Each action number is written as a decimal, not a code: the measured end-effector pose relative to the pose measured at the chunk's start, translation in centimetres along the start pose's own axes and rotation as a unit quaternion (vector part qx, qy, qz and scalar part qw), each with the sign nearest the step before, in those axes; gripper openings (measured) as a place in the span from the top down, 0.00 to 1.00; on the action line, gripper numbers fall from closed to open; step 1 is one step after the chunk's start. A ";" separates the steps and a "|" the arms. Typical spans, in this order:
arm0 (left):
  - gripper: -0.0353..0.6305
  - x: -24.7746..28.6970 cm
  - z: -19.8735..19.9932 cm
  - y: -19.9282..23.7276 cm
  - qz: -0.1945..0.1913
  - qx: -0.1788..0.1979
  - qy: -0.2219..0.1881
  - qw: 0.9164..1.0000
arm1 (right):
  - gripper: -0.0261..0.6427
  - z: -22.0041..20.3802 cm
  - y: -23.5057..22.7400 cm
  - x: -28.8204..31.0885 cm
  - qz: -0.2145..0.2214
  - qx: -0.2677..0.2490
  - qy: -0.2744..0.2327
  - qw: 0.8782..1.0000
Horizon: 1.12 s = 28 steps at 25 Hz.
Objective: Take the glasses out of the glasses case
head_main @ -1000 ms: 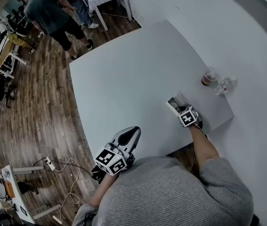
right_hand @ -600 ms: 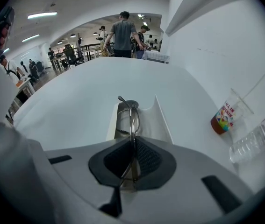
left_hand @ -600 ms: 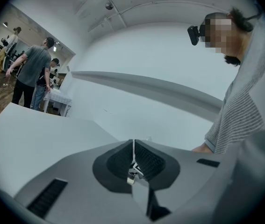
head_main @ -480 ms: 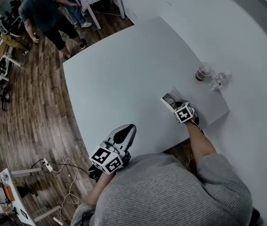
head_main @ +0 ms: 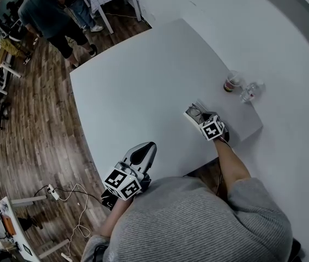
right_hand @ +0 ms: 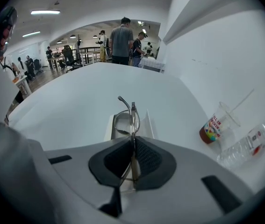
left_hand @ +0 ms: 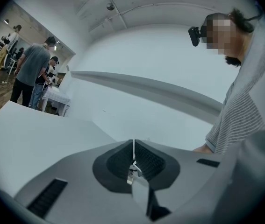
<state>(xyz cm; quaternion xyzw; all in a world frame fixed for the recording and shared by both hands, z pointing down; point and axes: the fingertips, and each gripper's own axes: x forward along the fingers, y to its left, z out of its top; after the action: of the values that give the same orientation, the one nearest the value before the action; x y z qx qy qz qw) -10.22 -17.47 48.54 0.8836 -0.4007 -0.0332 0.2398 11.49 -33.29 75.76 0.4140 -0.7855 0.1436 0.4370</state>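
Head camera looks steeply down; all views share the table (head_main: 143, 81).

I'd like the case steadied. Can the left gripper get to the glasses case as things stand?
Probably yes: the left gripper is shut and empty, and only bare table lies between it and the glasses case. It would have to open first.

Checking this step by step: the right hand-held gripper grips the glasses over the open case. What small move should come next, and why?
Probably a short straight lift. The right hand-held gripper is shut on the thin metal-framed glasses, and their lenses seem to sit between the walls of the open white glasses case, so moving sideways first might snag them.
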 end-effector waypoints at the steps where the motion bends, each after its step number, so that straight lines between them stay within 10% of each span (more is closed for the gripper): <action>1: 0.92 0.0 0.0 0.0 -0.002 0.001 -0.001 1.000 | 0.93 0.3 -0.1 -0.2 -0.002 0.000 -0.004 1.000; 28: 0.92 -0.7 -0.1 -2.7 -0.062 0.013 -0.006 0.998 | 0.93 8.9 4.2 -12.6 -0.018 0.012 -0.180 0.984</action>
<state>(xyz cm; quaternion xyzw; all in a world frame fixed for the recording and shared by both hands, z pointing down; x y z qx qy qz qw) -8.76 -15.41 47.27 0.9098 -0.3467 -0.0479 0.2233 6.66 -29.32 61.06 0.4522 -0.8419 0.0683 0.2865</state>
